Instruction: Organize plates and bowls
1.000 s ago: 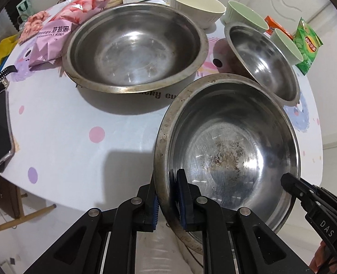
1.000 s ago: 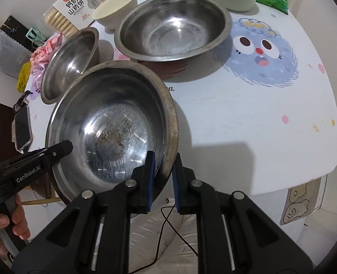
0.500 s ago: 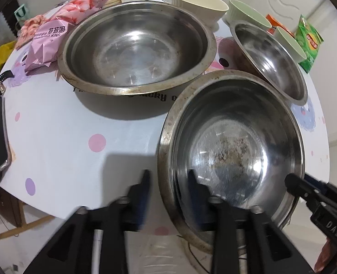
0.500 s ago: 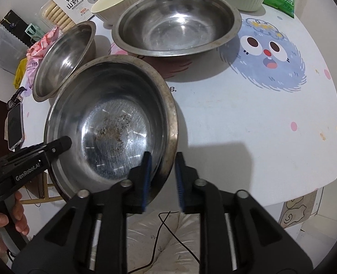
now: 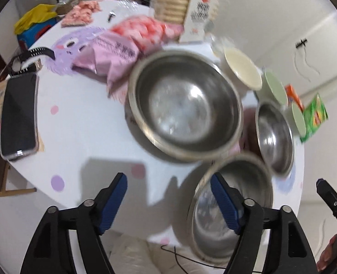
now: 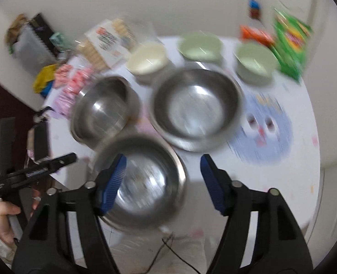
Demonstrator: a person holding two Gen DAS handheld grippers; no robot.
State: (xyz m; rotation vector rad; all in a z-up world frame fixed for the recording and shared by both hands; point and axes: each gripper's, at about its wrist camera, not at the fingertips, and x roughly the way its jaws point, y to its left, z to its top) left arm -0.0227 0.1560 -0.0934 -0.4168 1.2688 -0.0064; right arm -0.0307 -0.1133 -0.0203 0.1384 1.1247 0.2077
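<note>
Bright even light; heavy motion blur; fisheye-bent edges.

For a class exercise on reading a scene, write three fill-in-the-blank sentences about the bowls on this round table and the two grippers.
1. The table holds ____ shiny steel bowls.
2. The two bowls next to the green snack bag are pale ____.
3. The blue-padded left gripper and right gripper both have ____ jaws and grip nothing.

Missing words: three; green; open
</note>
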